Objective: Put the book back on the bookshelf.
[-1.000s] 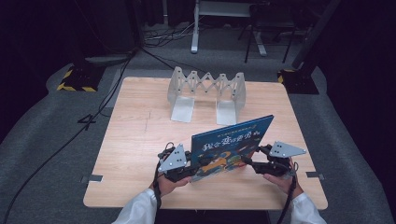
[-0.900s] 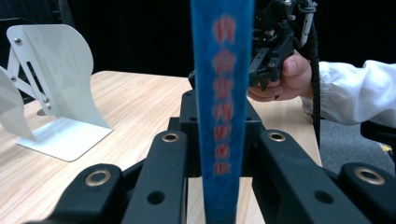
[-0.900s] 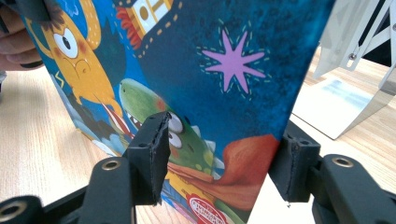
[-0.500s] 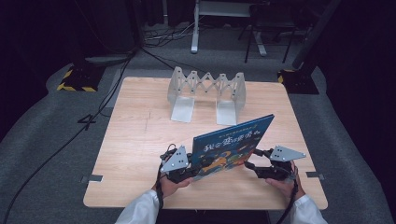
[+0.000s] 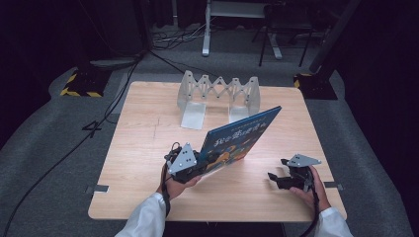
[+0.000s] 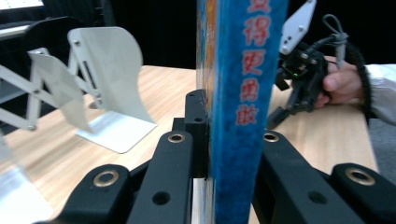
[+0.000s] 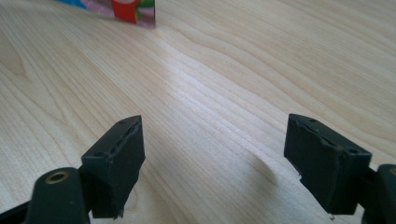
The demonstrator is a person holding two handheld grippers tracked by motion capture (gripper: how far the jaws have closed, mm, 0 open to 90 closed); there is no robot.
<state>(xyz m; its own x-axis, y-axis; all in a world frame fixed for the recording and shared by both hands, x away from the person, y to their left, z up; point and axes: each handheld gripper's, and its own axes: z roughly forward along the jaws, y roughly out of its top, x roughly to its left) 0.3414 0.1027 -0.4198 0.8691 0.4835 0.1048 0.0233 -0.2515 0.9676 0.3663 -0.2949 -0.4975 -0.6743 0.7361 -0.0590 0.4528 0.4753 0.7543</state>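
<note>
Left hand-held gripper [image 5: 200, 165]: clamps the blue book [image 5: 242, 136] by its lower corner, tilted above the surface [image 5: 138, 148].
Right hand-held gripper [image 5: 277, 177]: jaws just opened wide, nothing between them, well clear of book.
Spine writing: red Chinese characters.

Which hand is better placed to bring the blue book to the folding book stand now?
The left. The left gripper is clamped on the blue book, holding it tilted up. The right gripper is open with nothing between its jaws, apart from the book. The folding book stand lies ahead.
</note>
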